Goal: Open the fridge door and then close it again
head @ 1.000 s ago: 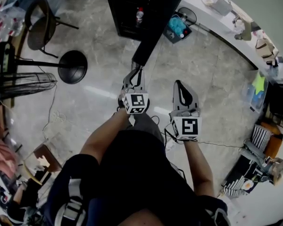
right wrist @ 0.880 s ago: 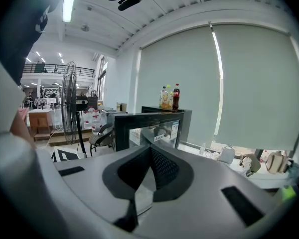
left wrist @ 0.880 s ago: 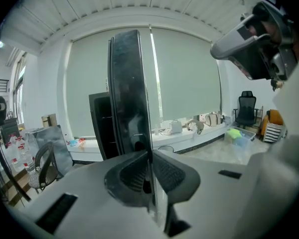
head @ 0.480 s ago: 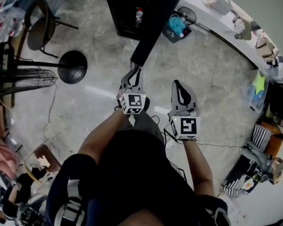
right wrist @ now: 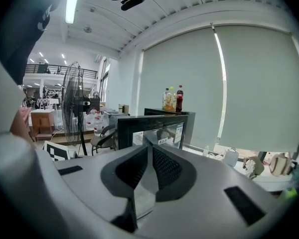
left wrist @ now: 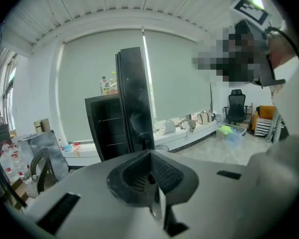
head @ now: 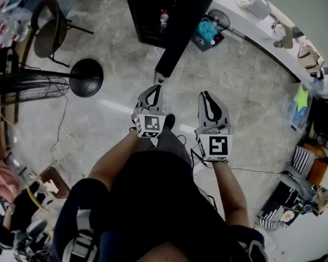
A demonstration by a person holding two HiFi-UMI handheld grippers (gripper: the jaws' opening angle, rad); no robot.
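Observation:
The black fridge (head: 150, 10) stands at the top of the head view with its door (head: 177, 37) swung open toward me, and a bottle (head: 164, 18) shows inside. My left gripper (head: 154, 88) hangs just short of the door's near lower corner. Its jaws have just been closing and are shut on nothing. In the left gripper view the door (left wrist: 134, 93) is edge-on, straight ahead of the left gripper (left wrist: 150, 153). My right gripper (head: 206, 95) is to the right, apart from the door. Its jaws have just been opening a little, but the tips still look together and hold nothing. The right gripper view shows the fridge (right wrist: 154, 126) beyond the right gripper (right wrist: 148, 147).
A standing fan (head: 22, 86) with a round base (head: 86, 77) and a chair (head: 46, 34) stand at the left. A long counter (head: 262, 21) with bags runs along the upper right, and a blue bag (head: 208, 30) lies beside the fridge. Bottles (right wrist: 172, 99) stand on top of the fridge.
My left gripper has drawn back a little from the door's lower corner, toward me. The right gripper has stayed in place.

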